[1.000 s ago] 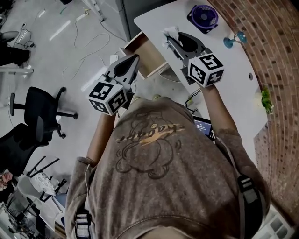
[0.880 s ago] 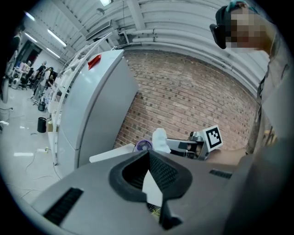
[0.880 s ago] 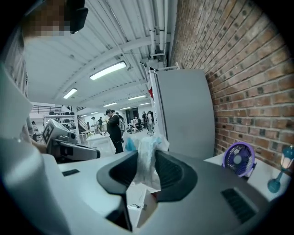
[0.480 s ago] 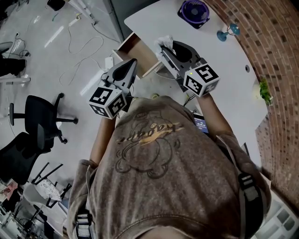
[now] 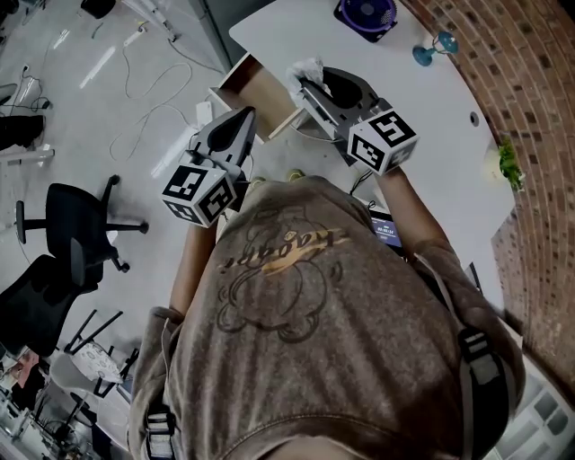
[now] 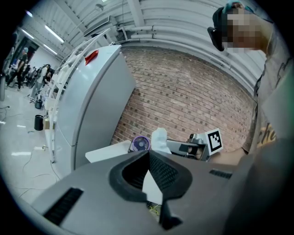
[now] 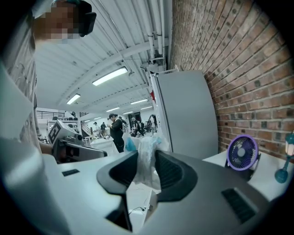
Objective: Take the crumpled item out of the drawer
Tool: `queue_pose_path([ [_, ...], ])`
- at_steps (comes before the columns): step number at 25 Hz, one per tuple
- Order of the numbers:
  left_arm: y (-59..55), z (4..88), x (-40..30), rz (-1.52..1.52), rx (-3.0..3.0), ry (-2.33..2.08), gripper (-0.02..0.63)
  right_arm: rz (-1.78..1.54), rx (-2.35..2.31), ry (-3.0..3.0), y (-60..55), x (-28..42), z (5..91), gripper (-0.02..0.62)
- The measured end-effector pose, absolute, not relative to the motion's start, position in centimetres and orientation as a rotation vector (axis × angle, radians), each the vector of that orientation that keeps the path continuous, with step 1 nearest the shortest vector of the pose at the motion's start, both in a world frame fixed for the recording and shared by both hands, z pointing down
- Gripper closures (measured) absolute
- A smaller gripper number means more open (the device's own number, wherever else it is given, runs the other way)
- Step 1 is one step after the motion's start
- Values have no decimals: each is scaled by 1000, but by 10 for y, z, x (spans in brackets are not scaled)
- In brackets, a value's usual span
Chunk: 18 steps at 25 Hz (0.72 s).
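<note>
Just one crumpled item (image 5: 306,69) in right tongs (image 5: 309,86), one drawer (image 5: 256,92).

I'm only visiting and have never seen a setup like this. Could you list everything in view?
crumpled item: one, whitish, in the right gripper's jaws above the desk edge
drawer: one, light wood, pulled open under the desk
desk: one, white, beside the brick wall
fan: one, purple, far end of the desk
small stand-like object: one, teal, on the desk by the wall
plant: one, green, desk's wall edge
office chairs: at least two, black, on the floor at left
cables: several, pale, on the floor
left gripper: one, grey, shut, empty
right gripper: one, grey, shut on the crumpled item
</note>
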<state>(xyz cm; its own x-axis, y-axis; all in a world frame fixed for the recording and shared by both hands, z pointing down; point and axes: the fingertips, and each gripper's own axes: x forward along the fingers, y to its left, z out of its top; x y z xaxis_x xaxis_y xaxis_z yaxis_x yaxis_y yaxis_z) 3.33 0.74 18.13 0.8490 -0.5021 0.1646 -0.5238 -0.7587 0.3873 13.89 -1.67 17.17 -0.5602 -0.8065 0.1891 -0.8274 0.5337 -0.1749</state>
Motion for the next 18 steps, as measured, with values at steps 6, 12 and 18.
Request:
queue_pose_path([
  [6, 10, 183, 32, 70, 2581, -765, 598, 387, 1393, -2677, -14, 137, 175, 476],
  [12, 11, 184, 34, 68, 2573, -768, 598, 385, 1386, -2675, -15, 140, 177, 477],
  [18, 11, 185, 35, 67, 2562, -769, 598, 396, 1364, -2681, -13, 139, 180, 482],
])
